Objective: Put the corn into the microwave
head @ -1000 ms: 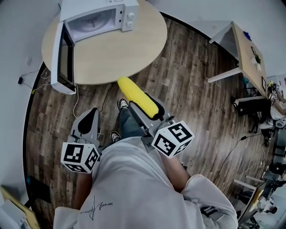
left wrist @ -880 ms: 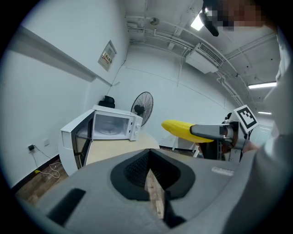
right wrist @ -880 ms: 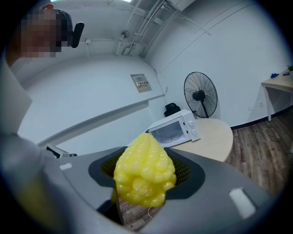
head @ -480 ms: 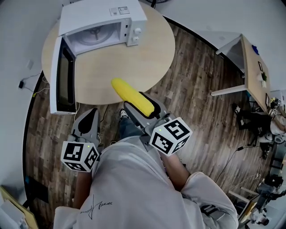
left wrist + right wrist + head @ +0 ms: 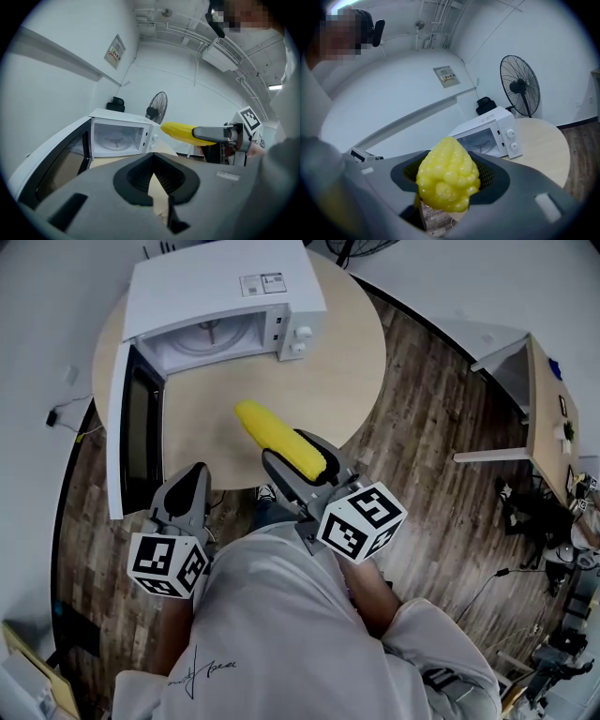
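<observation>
A yellow corn cob (image 5: pixel 279 439) sticks out forward from my right gripper (image 5: pixel 295 454), whose jaws are shut on its rear half. The corn hangs over the near part of the round wooden table (image 5: pixel 347 371). The same corn fills the middle of the right gripper view (image 5: pixel 447 180) and shows in the left gripper view (image 5: pixel 180 132). A white microwave (image 5: pixel 225 296) stands on the table's far left, its door (image 5: pixel 136 442) swung fully open toward me and its turntable bare. My left gripper (image 5: pixel 187 486) hangs below the door's end, jaws together and empty (image 5: pixel 152 161).
The open microwave door juts past the table's left edge, just ahead of the left gripper. A standing fan (image 5: pixel 519 89) is behind the table. A desk (image 5: pixel 544 418) stands far right. A cable and plug (image 5: pixel 70 423) lie on the wooden floor at left.
Both grippers have moved forward toward the table. The corn, which was short of the table's edge, now hangs over the tabletop. The grip on it is unchanged.
</observation>
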